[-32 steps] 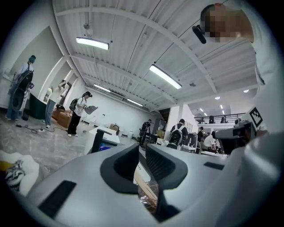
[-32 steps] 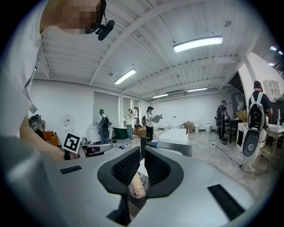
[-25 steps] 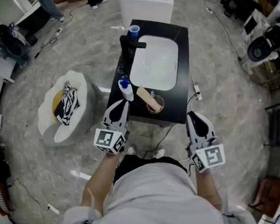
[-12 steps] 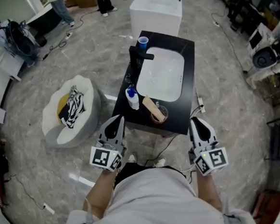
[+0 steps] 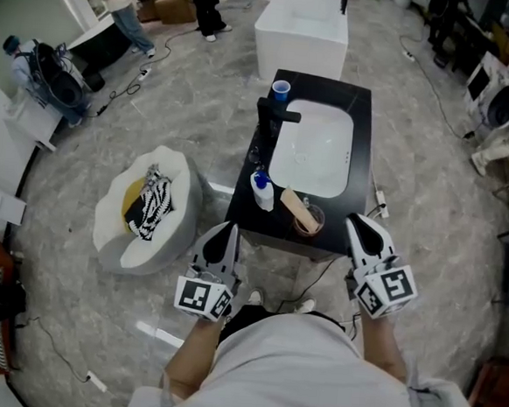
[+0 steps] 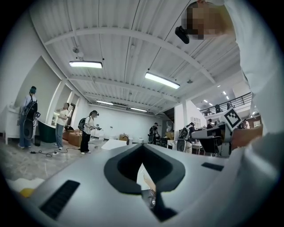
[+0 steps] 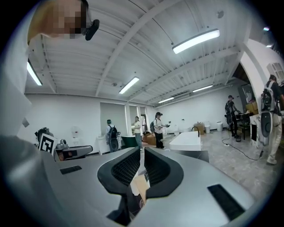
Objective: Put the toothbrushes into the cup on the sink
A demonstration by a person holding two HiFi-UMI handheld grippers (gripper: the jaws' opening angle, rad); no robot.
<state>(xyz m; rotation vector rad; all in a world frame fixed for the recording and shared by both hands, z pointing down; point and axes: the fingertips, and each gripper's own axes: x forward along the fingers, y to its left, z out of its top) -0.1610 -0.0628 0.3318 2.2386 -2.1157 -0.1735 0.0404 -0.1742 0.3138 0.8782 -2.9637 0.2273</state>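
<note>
The sink (image 5: 323,133), a white basin, is set in a black surface (image 5: 352,216). A blue cup (image 5: 281,89) stands at the sink's far left corner. A black tap (image 5: 273,115) is just nearer, along the sink's left edge. At the sink's near left corner stands a white bottle (image 5: 261,192) with a blue cap. Just beside the bottle, off the sink's near edge, a tan pack (image 5: 294,208) leans into a clear cup (image 5: 310,220); whether it holds toothbrushes I cannot tell.

Both grippers hang on the near side of the sink, clear of the surface. The left hand-held gripper (image 5: 227,229) has its jaws pressed together with nothing between them. The right hand-held gripper (image 5: 359,224) has its jaws drawn to a thin slit and is also empty. A white beanbag (image 5: 113,222) lies on the floor well left of the sink.
</note>
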